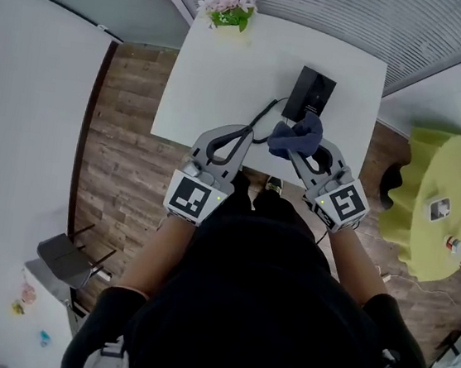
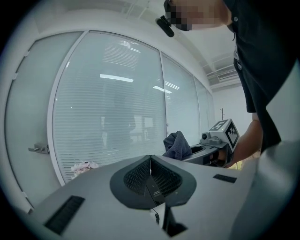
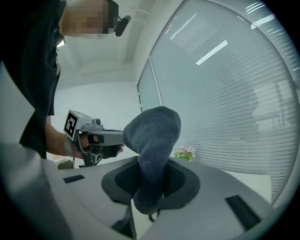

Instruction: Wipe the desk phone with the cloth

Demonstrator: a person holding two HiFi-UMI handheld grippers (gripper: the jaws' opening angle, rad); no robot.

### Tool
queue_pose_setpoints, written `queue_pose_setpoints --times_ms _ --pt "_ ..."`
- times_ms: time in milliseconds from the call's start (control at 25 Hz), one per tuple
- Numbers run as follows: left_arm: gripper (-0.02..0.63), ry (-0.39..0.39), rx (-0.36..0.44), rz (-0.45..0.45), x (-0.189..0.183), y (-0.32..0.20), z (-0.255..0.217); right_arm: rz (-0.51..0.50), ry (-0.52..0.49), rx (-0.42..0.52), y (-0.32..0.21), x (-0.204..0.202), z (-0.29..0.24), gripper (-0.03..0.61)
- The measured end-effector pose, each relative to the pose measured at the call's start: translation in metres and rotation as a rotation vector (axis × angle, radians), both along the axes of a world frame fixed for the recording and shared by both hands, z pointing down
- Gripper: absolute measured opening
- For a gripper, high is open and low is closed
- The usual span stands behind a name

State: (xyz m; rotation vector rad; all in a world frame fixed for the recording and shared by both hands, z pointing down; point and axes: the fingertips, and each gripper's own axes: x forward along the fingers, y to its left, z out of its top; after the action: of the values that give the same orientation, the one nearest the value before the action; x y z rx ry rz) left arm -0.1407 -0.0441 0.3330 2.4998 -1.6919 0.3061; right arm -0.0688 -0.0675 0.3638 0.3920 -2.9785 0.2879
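The black desk phone (image 1: 311, 95) lies on the white table (image 1: 218, 78), right of centre, and its cord (image 1: 264, 116) curls toward the near edge. My right gripper (image 1: 301, 149) is shut on a dark blue cloth (image 1: 295, 134), which bunches up just short of the phone. In the right gripper view the cloth (image 3: 152, 136) rises out of the closed jaws of the right gripper (image 3: 150, 187). My left gripper (image 1: 249, 134) hovers beside it at the table's near edge, shut, with the cord's end passing close to its tip. The left gripper (image 2: 151, 176) sees the cloth (image 2: 176, 145) off to its right.
A pot of pink flowers (image 1: 228, 5) stands at the table's far left corner. To the right is a round yellow table (image 1: 441, 197) with small items on it. A grey chair (image 1: 67, 261) sits on the wood floor at lower left. Blinds cover the window behind the table.
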Motion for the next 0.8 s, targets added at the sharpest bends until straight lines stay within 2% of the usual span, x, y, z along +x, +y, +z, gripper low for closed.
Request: queue_pose_setpoints --times_ms 160,400,800 --pt "0.011 0.011 0.000 0.090 -0.001 -0.026 0.009 0.094 0.037 -0.007 -0.016 0.002 0.010 0.086" --pt "0.011 0.006 -0.045 0.278 -0.002 -0.058 0.032 0.292 0.101 -0.019 -0.038 0.000 0.027 0.086" --pt "0.011 0.055 -0.083 0.430 -0.008 -0.100 0.070 0.518 0.215 0.010 -0.078 -0.001 0.056 0.086"
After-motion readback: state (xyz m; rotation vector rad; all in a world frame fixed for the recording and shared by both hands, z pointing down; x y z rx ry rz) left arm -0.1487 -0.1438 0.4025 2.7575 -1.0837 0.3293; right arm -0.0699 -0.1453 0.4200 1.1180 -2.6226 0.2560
